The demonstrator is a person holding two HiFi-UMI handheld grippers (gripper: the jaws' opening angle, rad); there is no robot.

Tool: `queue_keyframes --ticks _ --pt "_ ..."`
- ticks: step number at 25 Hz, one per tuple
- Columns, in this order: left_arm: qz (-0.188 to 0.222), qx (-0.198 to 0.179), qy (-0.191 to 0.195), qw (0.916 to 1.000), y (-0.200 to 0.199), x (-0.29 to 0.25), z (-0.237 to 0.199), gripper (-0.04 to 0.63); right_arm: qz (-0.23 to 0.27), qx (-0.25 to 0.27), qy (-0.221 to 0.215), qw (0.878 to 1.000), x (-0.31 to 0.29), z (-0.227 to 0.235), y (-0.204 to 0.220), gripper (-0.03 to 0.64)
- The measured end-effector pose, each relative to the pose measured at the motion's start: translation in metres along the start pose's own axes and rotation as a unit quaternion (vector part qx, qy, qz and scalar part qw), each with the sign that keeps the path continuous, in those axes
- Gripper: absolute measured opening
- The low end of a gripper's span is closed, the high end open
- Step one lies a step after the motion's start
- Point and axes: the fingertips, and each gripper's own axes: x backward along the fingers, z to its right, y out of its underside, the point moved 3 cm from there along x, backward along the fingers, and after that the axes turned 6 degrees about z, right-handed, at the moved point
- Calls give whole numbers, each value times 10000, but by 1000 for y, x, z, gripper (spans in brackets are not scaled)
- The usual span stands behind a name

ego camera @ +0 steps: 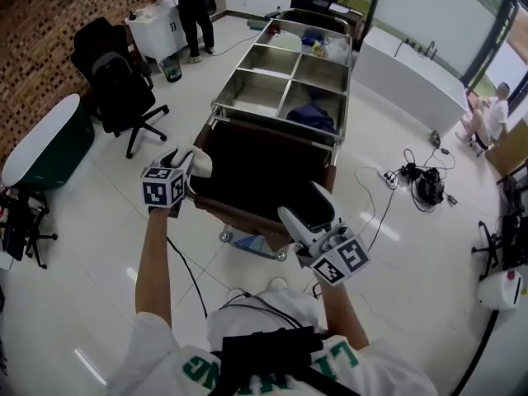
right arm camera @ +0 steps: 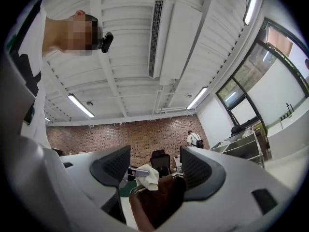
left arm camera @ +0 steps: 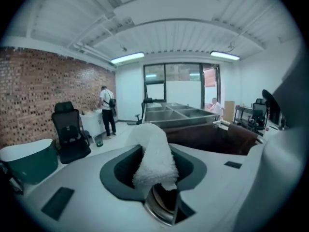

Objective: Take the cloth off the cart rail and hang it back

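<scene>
Steel cart, compartmented, stands mid-floor. A dark brown bag hangs open at its near end.

Black office chair to the cart's left, by the brick wall. A person stands at the far wall.

Left gripper: at the cart's near-left corner. Jaws clenched on the white cloth. The cloth bunches up between them and rises above the tips. The rounded metal cart rail sits just under the cloth. Cannot tell whether the cloth touches the rail.

Right gripper: at the cart's near-right corner, tilted up towards the ceiling. Jaws released and wide apart, with the brown bag's edge in the gap. Its view shows the white cloth beyond, across the bag.
</scene>
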Motion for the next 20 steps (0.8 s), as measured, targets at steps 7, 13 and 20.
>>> queue_keyframes --ticks 7,13,20 --pt "2090 21 -307 9774 -76 115 33 109 51 -18 -261 9996 -24 -9 -4 339" --pt "2823 -29 -495 9580 -76 188 74 112 130 25 -448 9989 -34 -26 -10 337" --pt "2797 90 -555 9584 -50 209 100 112 107 147 -514 9985 -31 -37 -13 336"
